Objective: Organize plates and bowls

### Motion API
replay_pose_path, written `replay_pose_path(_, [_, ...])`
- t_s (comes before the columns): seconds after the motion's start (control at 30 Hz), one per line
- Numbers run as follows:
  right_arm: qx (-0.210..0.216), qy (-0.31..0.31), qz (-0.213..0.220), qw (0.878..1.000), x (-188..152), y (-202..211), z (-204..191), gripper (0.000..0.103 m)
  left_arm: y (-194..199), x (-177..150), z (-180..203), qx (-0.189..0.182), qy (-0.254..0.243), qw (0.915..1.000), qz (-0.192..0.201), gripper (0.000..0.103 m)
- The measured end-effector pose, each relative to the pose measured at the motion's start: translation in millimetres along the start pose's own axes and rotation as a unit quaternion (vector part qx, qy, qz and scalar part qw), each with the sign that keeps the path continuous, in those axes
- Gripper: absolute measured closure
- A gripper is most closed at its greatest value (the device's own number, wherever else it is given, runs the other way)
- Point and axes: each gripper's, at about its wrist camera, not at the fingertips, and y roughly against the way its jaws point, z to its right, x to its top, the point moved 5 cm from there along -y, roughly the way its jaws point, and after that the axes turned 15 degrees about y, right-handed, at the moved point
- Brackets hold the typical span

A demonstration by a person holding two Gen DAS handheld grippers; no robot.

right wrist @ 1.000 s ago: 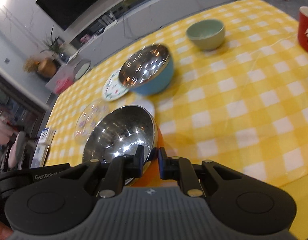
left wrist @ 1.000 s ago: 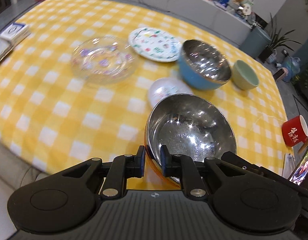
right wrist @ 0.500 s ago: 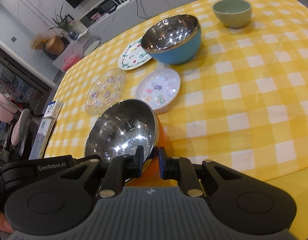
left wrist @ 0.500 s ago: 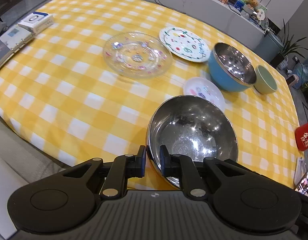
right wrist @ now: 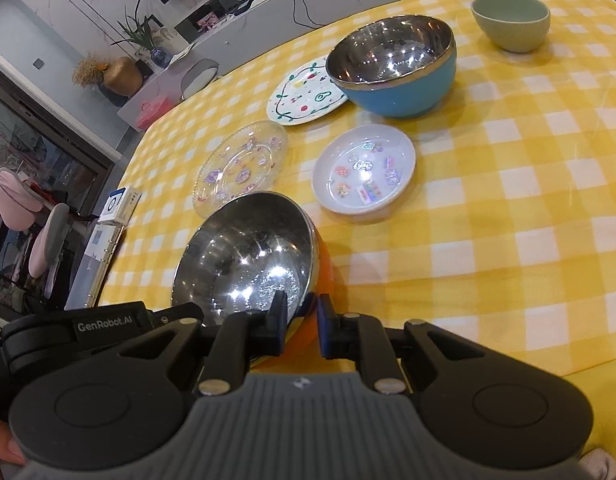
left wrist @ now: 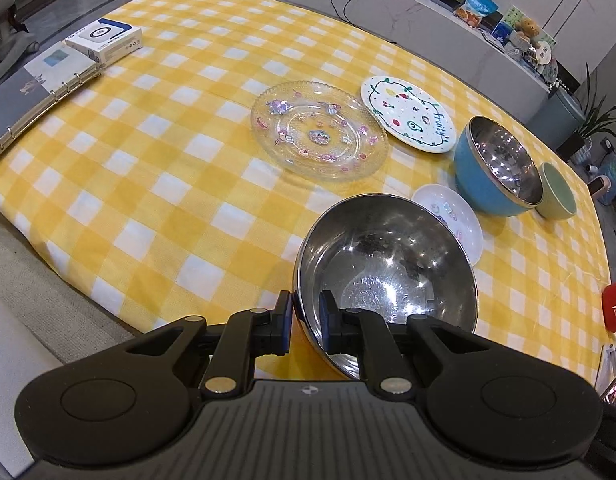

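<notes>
Ahead: small dish [right wrist: 363, 174], glass plate [left wrist: 319, 131], blue bowl [right wrist: 395, 70] beyond gripped orange bowl [right wrist: 248, 252].

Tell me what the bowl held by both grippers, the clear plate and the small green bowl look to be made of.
Held bowl: polished steel inside, mirror glints; orange outer shell, plastic or painted, unclear.
Clear plate: likely glass, possibly clear plastic; the checks show through, beaded rim, small coloured pictures.
Green bowl: probably glazed ceramic; thick wall, soft even sheen.
</notes>
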Motion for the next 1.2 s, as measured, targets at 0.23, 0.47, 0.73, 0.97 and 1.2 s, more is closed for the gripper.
replay_pose_path(0.23, [-0.015, 0.029, 0.020, 0.999, 2.2, 6.4, -4.6, 0.085, 8.0, -0.3, 3.9, -0.007, -0.012, 0.9998, 0.015, 0.074])
replay_pose_path(0.47, [-0.047, 0.048, 0.073, 0.995, 14.8, 33.7, 1.8, 0.049, 32.8, 9.0, 27.1, -0.025, -0.060, 0.9943, 0.085, 0.061])
replay_pose_path(0.73, [-0.106, 0.050, 0.127, 0.985, 49.3, 58.1, 27.3, 0.027, 46.1, 14.5, 81.9, -0.088, -0.099, 0.9855, 0.105, 0.060])
replay_pose_path(0.97, [-0.134, 0.023, 0.168, 0.976, 81.9, 70.8, 52.1, 0.023, 45.3, 21.0, 126.6, -0.125, -0.117, 0.9771, 0.126, 0.059])
replay_pose_path(1.2, [-0.128, -0.004, 0.165, 0.978, 101.2, 63.7, 70.4, 0.024, 20.2, 31.2, 150.5, -0.153, -0.099, 0.9790, 0.091, 0.052])
